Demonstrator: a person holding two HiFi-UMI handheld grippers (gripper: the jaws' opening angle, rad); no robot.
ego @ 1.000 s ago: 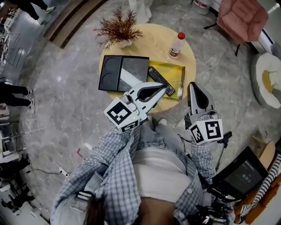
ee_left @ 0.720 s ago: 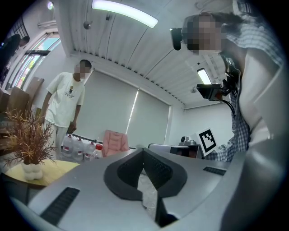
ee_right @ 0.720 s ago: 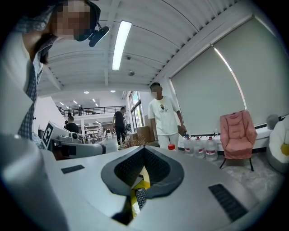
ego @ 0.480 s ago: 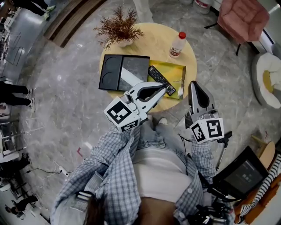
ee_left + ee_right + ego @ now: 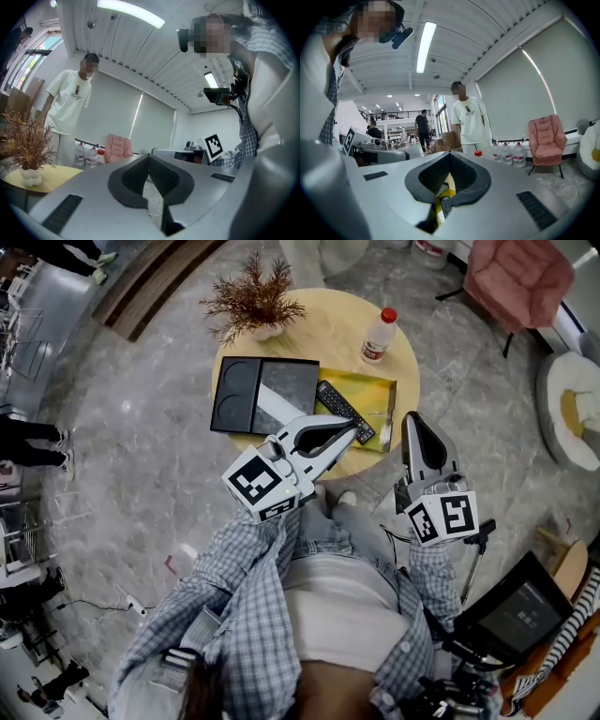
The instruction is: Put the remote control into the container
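The remote control (image 5: pixel 336 405) is lying on the yellow tray (image 5: pixel 371 390) on the round worktop (image 5: pixel 328 334). Its long axis is running slantwise, from the far end next to the black compartmented box (image 5: pixel 234 395) to the near end by the tray's front edge. Which of the two is the container is not settled here. If it is the yellow tray, the remote is already sitting where the task wants it. If it is the black box, the remote is lying just outside it, to the box's right. The left claw (image 5: pixel 354 427) is hovering with its tip over the near end of the remote and pointing roughly across that axis, so it looks to be the nearer one, though its height above the tray cannot be judged. Its jaws are meeting at the tip (image 5: pixel 149 156) with nothing between them. The right claw (image 5: pixel 412 418) is hanging just off the tray's right edge, a little farther from the remote. It is likewise pressed together at the tip (image 5: pixel 450 153) and carrying nothing. The remote (image 5: pixel 446 206) is showing through the gap beneath its jaws, so it is aiming down toward the remote from the near right.
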